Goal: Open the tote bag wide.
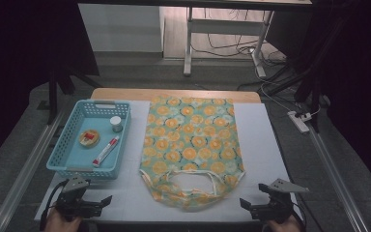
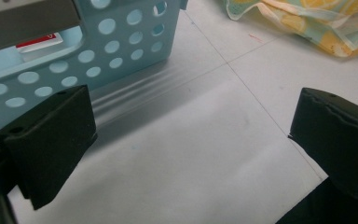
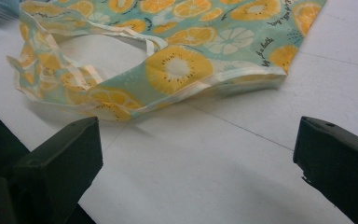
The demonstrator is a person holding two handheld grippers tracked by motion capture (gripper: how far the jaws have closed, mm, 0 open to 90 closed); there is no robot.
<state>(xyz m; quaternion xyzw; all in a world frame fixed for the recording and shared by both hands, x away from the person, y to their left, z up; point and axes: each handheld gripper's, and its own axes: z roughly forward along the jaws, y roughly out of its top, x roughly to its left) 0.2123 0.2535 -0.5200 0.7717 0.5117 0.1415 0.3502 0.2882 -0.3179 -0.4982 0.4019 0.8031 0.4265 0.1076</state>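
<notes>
garment (image 1: 192,145) flat, unfolded, untouched | left gripper (image 1: 100,203) jaws spread, by basket (image 1: 58,150) | right gripper (image 1: 249,207) jaws spread, near hem | work looks unstarted, all left

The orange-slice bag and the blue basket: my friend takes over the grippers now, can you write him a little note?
Left gripper: open, holding nothing, low at the table's near left, just in front of the light blue perforated plastic basket.
Right gripper: open, holding nothing, near right, beside the bag's handles.
The green fabric bag with orange-slice print lies flat mid-table, handles toward you.
In the basket: a red-and-white tube, a small white-capped jar, a round flat tin.
Done: nothing visibly packed. Left: probably moving the three items into the bag.
</notes>
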